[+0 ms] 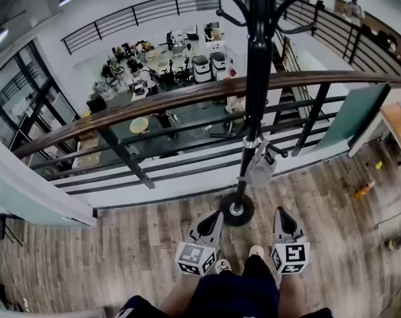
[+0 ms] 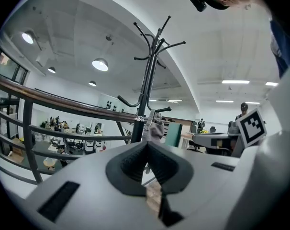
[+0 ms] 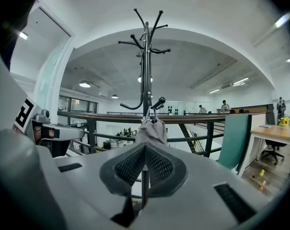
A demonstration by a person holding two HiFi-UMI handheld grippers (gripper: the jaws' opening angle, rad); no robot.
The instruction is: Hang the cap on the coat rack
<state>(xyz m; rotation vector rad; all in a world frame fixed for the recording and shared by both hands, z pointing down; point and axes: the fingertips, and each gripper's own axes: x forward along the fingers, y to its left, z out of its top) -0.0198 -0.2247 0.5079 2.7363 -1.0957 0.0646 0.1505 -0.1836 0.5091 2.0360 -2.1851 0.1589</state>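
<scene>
A grey cap (image 1: 261, 166) hangs from a low hook of the black coat rack (image 1: 255, 78), whose round base (image 1: 237, 209) stands on the wood floor. The cap (image 3: 151, 131) shows just beyond my right gripper (image 3: 145, 150), and the cap (image 2: 154, 129) shows beyond my left gripper (image 2: 147, 147). Both grippers are shut with nothing between their jaws. In the head view the left gripper (image 1: 217, 216) and right gripper (image 1: 280, 212) sit low, either side of the rack's base, apart from the cap.
A wood-topped black railing (image 1: 187, 97) runs behind the rack, with a lower floor full of desks beyond. A teal panel (image 1: 354, 114) and a wooden desk (image 1: 400, 126) stand at the right. My legs (image 1: 233, 290) are at the bottom edge.
</scene>
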